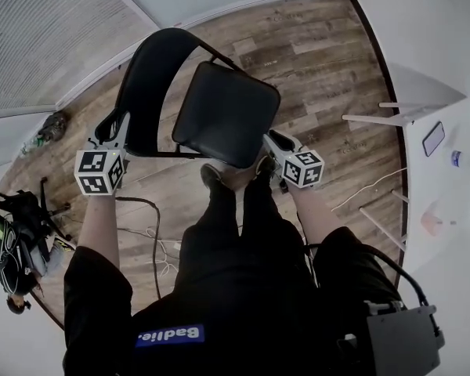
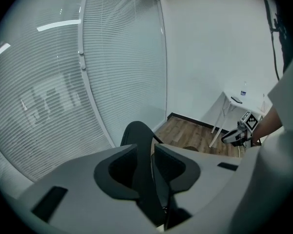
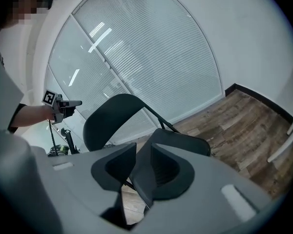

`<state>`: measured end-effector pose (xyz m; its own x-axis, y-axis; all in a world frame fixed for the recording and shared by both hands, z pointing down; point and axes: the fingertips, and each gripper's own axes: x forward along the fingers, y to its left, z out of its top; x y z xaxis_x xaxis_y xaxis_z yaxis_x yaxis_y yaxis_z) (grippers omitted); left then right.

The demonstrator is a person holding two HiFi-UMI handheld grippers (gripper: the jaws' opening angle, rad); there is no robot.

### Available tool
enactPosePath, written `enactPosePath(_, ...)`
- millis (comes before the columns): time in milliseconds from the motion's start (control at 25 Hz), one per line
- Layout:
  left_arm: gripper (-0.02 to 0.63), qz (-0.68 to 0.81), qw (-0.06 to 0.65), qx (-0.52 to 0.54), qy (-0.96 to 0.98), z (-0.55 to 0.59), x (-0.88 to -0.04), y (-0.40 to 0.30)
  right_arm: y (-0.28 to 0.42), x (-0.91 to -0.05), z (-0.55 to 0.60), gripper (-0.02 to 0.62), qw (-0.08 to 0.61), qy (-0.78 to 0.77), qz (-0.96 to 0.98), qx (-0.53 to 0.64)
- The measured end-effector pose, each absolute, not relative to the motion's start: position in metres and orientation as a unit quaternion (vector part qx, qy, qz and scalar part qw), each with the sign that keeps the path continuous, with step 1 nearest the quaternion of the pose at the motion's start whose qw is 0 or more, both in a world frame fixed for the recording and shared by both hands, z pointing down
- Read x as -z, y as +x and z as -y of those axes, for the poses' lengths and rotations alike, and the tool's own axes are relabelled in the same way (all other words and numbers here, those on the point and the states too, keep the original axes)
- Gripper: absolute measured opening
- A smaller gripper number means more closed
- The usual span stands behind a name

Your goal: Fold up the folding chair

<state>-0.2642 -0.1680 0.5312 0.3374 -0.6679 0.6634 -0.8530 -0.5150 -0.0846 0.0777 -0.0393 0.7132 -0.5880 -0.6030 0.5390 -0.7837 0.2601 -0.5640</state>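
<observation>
Both grippers released: left gripper (image 2: 145,154) straddles the backrest (image 1: 145,84) edge, right gripper (image 3: 142,156) the seat (image 1: 223,112) edge. Grasp step pending; next, clamp, then swing seat toward backrest.

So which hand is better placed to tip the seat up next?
Right, probably: the right tool has the seat between its open jaws; the left tool straddles the backrest.
</observation>
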Motion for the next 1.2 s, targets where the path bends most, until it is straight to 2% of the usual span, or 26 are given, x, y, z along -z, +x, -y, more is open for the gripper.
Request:
enactPosePath(560,0.214,0.478,0.167,-0.382,0.773,0.196,-0.590,-0.309,0.091,-0.797,0.032,0.159,0.148,0.437,0.766,-0.446)
enactPosePath(1200,0.275,0.473,0.200,-0.399,0.759,0.208,-0.643,-0.324,0.100,-0.914,0.009,0.309,0.155,0.404,0.723,-0.538)
